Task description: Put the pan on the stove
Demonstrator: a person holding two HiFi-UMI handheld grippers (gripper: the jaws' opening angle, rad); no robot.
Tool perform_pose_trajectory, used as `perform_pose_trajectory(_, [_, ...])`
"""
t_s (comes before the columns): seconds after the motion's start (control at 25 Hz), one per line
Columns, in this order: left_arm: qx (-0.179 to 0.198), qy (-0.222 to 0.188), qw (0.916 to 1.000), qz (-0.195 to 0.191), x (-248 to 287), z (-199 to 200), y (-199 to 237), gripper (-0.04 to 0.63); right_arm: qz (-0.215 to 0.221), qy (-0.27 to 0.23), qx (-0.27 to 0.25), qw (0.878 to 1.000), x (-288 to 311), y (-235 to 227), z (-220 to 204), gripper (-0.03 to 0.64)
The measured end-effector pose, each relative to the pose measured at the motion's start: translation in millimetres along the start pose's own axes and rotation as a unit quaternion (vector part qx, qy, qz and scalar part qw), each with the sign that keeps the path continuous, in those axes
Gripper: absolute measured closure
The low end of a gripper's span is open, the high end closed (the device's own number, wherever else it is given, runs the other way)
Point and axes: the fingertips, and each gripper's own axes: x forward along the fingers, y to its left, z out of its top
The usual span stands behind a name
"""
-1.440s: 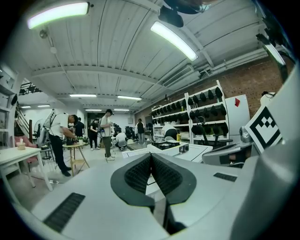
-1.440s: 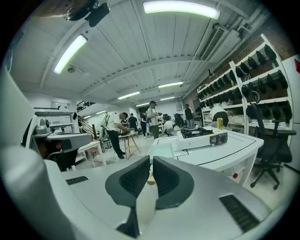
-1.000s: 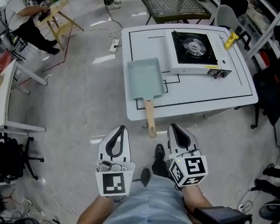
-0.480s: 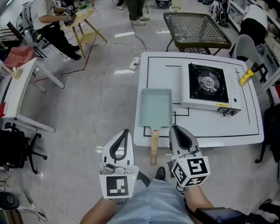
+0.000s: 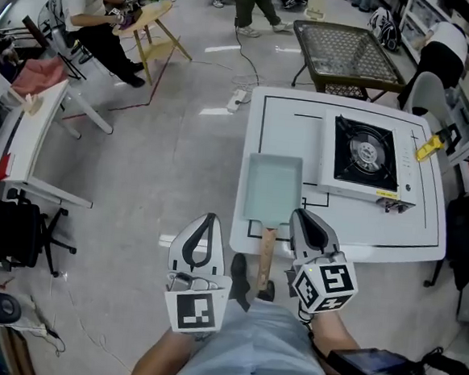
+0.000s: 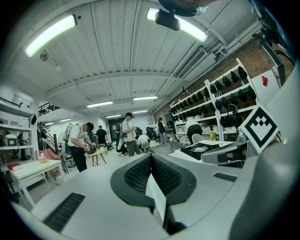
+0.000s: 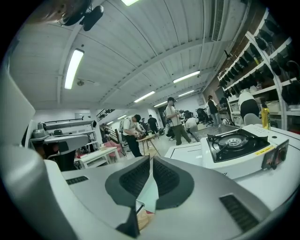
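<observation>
Both sets of jaws are pressed together and empty: left gripper [image 5: 207, 221] and right gripper [image 5: 301, 219] are held low at the near edge of the white table [image 5: 421, 230], clear of the pan. Pan [image 5: 273, 186]: shallow, rectangular, matte pale teal, with a straight light wooden handle [image 5: 267, 254] poking past the table edge between the grippers. It lies flat on the tabletop just left of the boxy white stove [image 5: 325, 161] with its round black burner [image 5: 366, 155], not on it.
</observation>
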Motion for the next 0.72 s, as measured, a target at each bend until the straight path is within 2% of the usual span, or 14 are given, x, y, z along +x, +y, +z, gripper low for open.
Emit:
perform_pose_trajectory(0.2, [-0.005,0.035,0.9993,-0.015,12.1,-26.2,-2.1,0.577,-0.010,0.036,0.029,0.999,7.0,-11.4,-31.4,0.565])
perform_pose_trajectory(0.4, [-0.013,0.076,0.9965,-0.034,19.9,-67.4,-19.9,0.577,-0.020,0.085,0.061,0.994,-0.4,-26.6,-88.2,0.565])
perform_pose_trajectory(0.56, [-0.020,0.109,0.9927,-0.048,20.0,-98.0,-33.9,0.577,-0.008,0.125,0.098,0.987,-7.2,-26.1,-132.7,0.565])
perform_pose_trajectory(0.72, [-0.027,0.129,0.9900,-0.049,17.5,-111.9,-35.8,0.577,0.017,0.146,0.150,0.978,-14.3,-18.7,-152.2,0.565])
